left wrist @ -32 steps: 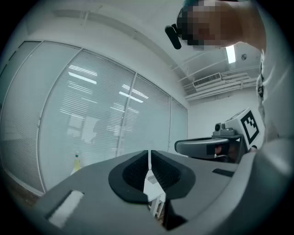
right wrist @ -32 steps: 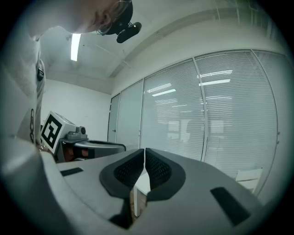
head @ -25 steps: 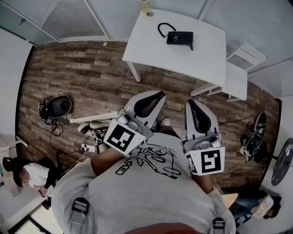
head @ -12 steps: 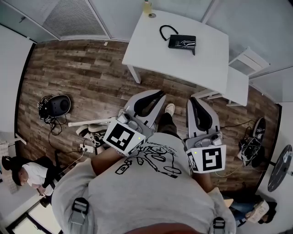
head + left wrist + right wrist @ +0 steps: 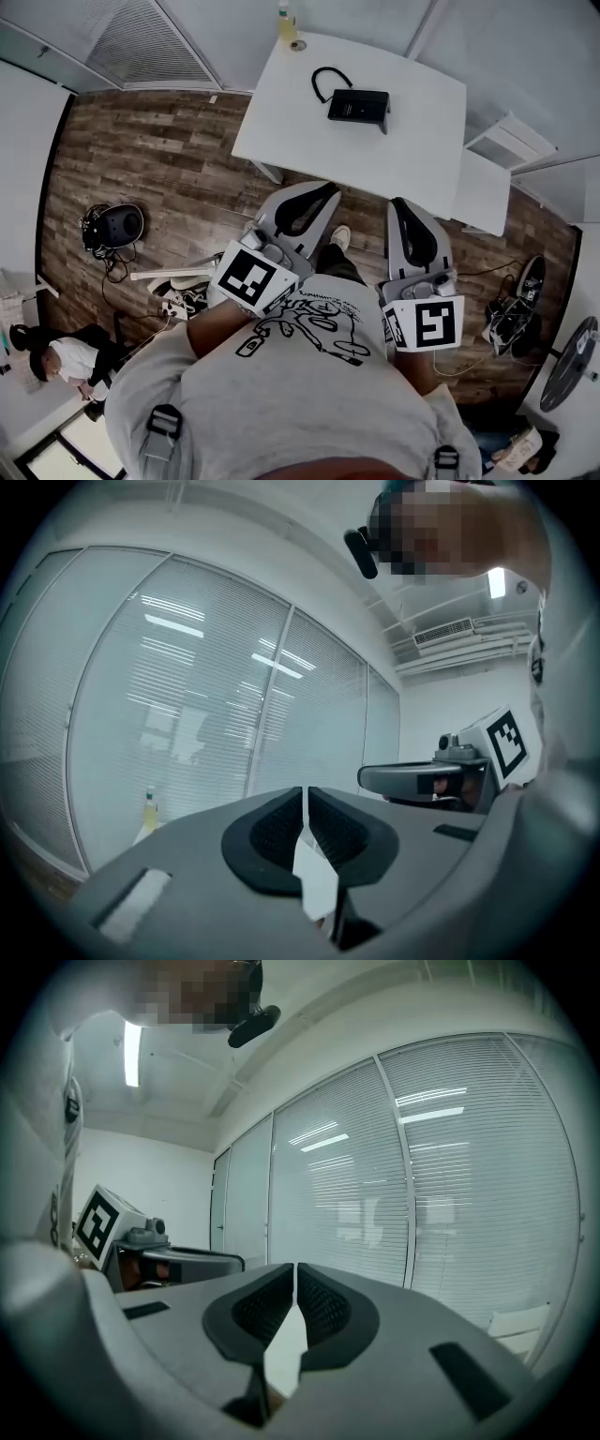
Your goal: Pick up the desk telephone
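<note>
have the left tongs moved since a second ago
Yes: the left tongs have come forward toward the white table, their tips now almost at its near edge.

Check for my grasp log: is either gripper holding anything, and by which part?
Nothing is held. The left gripper and right gripper have jaws shut and empty; the desk telephone lies untouched on the table.

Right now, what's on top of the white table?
The desk telephone with its looped cord, plus a bottle and a small round item at the far edge. Anything under the table is hidden by its top.
</note>
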`<state>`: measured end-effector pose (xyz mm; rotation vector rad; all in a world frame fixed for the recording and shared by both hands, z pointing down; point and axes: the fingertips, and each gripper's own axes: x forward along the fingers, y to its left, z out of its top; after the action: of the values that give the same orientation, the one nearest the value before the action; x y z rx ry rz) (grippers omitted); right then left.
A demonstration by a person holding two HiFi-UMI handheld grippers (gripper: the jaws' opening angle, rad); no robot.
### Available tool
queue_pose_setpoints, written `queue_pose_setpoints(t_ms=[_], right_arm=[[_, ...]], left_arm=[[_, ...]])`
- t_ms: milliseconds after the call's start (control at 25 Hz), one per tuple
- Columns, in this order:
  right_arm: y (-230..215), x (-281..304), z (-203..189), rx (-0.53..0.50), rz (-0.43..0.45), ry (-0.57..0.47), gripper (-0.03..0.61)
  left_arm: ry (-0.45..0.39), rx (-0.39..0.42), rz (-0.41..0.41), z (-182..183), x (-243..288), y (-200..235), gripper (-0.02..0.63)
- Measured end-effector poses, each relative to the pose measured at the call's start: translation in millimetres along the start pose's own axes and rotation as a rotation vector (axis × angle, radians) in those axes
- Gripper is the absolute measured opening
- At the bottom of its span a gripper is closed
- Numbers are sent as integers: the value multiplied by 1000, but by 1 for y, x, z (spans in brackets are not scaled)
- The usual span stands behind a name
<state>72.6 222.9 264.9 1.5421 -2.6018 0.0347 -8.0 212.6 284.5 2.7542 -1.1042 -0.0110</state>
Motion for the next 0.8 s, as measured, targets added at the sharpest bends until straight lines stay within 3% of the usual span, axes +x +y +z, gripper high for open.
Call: queue_pose_setpoints(t_ms=[400,800], right_arm=[[-99,19,1,-1,-44,-9,12],[-133,57,-12,6,-27,24,11]], left_arm=[[-6,13,63,12,93,15,20],[-13,10,135,14,130,53,20]])
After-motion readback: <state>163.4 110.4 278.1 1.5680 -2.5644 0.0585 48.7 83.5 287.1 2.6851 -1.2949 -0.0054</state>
